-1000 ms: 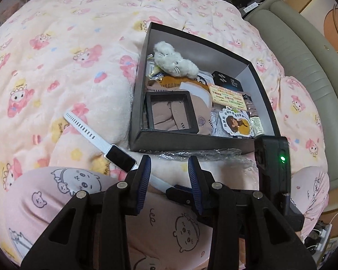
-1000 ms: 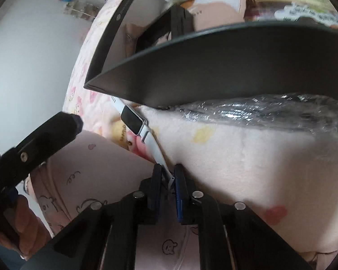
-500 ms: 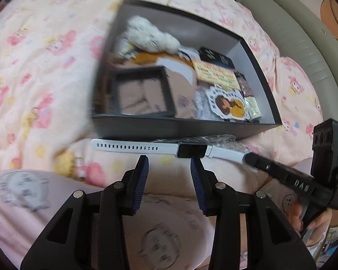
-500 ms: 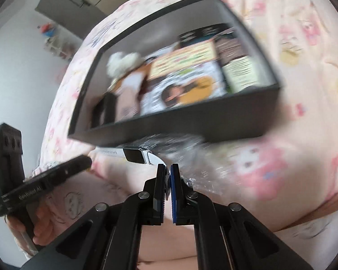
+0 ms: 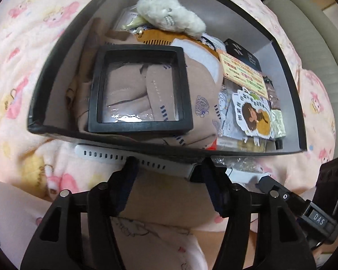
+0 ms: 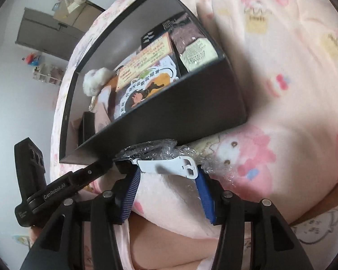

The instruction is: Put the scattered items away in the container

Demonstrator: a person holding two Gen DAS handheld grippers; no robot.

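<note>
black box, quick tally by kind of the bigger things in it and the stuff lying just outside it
Inside the black box:
white plush toy: 1
black square frame case: 1
orange comb: 1
printed orange card: 1
cartoon die-cut sticker: 1
Outside:
white smartwatch: 1
crumpled clear plastic wrap: 1
Total: 7

White smartwatch (image 5: 133,159) flat on blanket, against full black box (image 5: 288,85)

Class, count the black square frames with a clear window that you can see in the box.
1. The black frame lies on the beige cloth at the box's left end, beside the near wall. Others may be hidden under the clutter.
</note>
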